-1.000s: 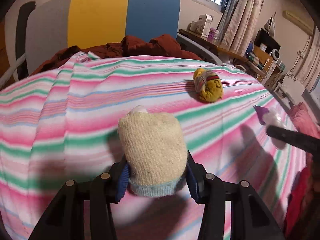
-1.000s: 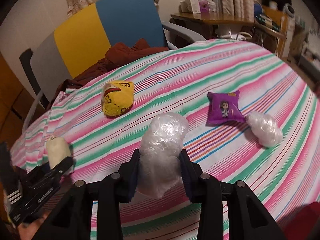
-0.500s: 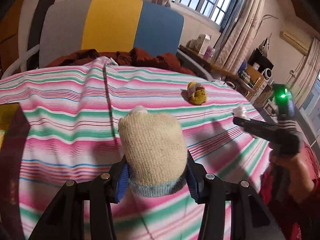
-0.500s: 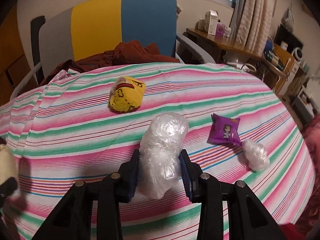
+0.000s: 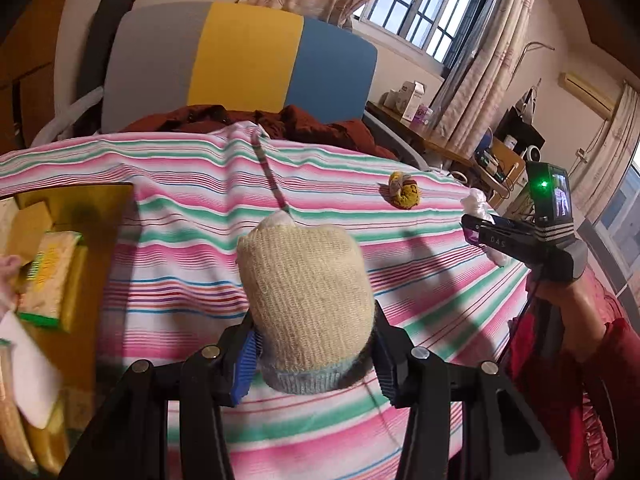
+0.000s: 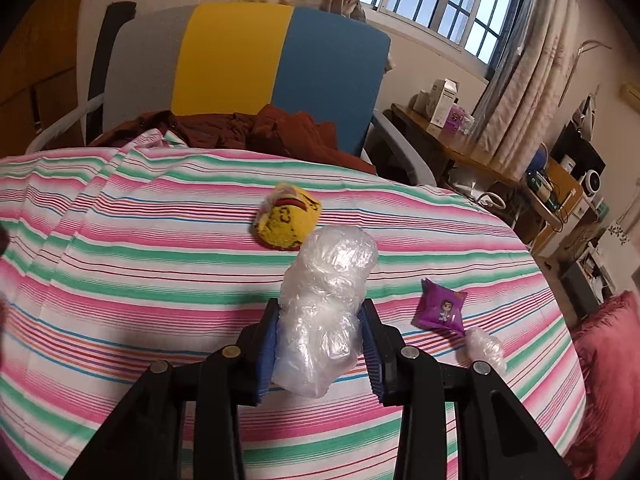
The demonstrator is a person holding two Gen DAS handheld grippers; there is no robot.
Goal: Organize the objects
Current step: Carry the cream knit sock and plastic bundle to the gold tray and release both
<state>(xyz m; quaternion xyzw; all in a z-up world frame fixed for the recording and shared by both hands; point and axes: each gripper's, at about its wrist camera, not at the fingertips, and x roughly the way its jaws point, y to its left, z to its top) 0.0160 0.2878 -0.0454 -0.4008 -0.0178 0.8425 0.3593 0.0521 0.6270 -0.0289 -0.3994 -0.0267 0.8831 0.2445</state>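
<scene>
My left gripper [image 5: 314,360] is shut on a rolled beige sock [image 5: 306,300] with a light blue cuff and holds it above the striped cloth [image 5: 180,240]. My right gripper [image 6: 320,348] is shut on a crumpled clear plastic bag [image 6: 326,304] above the same cloth; it also shows in the left wrist view [image 5: 476,220]. A yellow rolled sock [image 6: 286,222] lies on the cloth ahead. A purple snack packet [image 6: 440,308] and a second clear plastic wad [image 6: 484,348] lie to the right.
A box [image 5: 72,208] at the left edge of the left wrist view holds a green-and-yellow packet [image 5: 48,280] and other packs. A grey, yellow and blue chair back [image 6: 248,64] with dark red cloth [image 6: 280,128] stands behind. A cluttered desk [image 6: 480,152] is far right.
Both grippers have pulled back and up from the cloth with their loads still held. The left wrist view has swung left, bringing the box with packets into view.
</scene>
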